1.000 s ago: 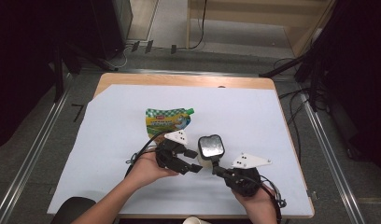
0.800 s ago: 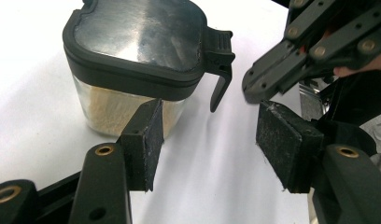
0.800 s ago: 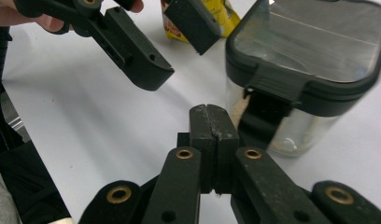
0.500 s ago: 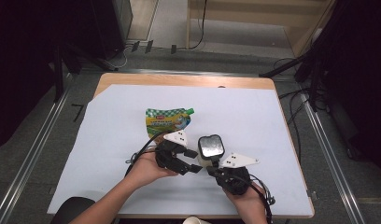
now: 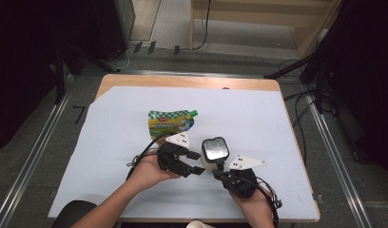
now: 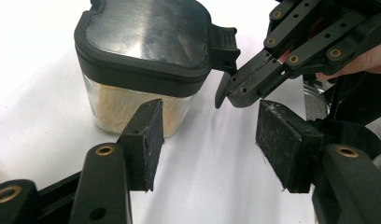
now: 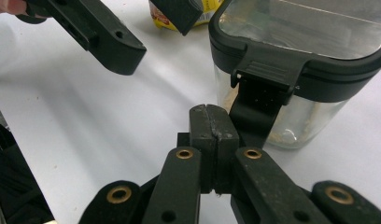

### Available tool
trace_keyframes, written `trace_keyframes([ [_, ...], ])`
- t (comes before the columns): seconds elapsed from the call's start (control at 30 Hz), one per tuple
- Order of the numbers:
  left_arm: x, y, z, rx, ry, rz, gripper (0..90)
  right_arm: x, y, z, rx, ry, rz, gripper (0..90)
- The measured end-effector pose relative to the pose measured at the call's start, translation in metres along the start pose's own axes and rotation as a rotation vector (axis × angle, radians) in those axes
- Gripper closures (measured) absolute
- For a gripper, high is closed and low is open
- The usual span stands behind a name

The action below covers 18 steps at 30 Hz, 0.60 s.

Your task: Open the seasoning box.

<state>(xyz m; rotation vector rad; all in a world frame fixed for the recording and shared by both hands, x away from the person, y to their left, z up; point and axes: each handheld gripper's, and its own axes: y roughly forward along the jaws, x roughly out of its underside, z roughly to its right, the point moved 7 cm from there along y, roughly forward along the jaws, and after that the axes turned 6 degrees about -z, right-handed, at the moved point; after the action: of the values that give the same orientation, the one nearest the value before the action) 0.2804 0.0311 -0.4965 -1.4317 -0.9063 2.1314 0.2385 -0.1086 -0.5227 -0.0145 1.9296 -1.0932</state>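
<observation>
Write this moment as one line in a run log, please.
left gripper: open beside jar | right gripper: shut, at lid latch | pouch: lying behind

A sheet point(image 5: 277, 142) covers most of the table point(image 5: 182, 81), leaving a strip bare along the far edge. A pouch point(image 5: 170, 122) lies on the sheet, left of centre and nearer the far edge than the jar point(image 5: 215, 153), which stands toward the near edge, about midway across. The left gripper point(image 5: 194, 164) sits just left of the jar, the right gripper point(image 5: 219, 171) just before it, close under the lid's latch, perhaps touching it. A cup rim point(image 5: 200, 224) pokes up at the near edge.
</observation>
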Motion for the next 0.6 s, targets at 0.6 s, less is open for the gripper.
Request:
trace_keyframes([
  [0.6,0.001,-0.002,-0.002,-0.002,-0.019,0.013,43.9,0.009,-0.010,0.023,0.006,0.011,-0.034,90.0],
])
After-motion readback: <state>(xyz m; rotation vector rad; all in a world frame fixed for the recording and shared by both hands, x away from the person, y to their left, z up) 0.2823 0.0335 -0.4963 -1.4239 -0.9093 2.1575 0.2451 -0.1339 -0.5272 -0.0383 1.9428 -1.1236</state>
